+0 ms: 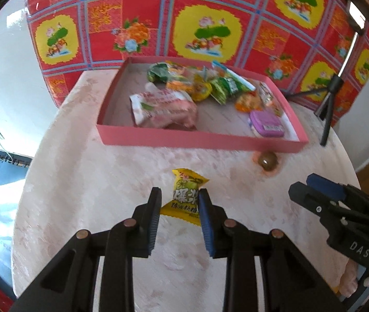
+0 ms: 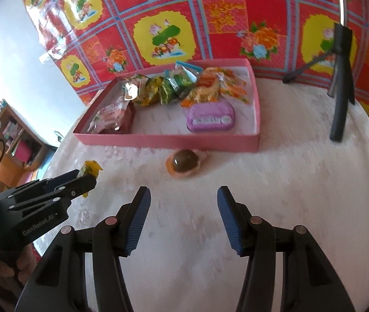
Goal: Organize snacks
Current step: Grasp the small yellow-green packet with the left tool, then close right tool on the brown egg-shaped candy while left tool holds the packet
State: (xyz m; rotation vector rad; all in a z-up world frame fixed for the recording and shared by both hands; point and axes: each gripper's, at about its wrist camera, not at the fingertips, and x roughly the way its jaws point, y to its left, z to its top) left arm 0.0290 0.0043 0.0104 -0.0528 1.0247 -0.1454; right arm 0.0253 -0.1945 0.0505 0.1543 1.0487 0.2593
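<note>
Left wrist view: left gripper (image 1: 179,205) has its fingers (image 1: 154,208) clamped on the yellow candy packet (image 1: 185,195), pinched at its lower half and looking lifted off the surface (image 1: 93,195). Pink tray (image 1: 197,141) sits ahead with a pile of snacks inside; front wall faces the gripper. Right gripper (image 2: 183,208) fingers apart, nothing between them, aimed at the brown jelly cup (image 2: 185,162), which lies on the surface just outside the tray's front wall. To do it well, I'd say: carry the packet high enough to clear the front wall, let go over the bare tray floor at left front, not on the pile. Grip looks shallow, so move smoothly. Keep the right gripper out of the left's path.
</note>
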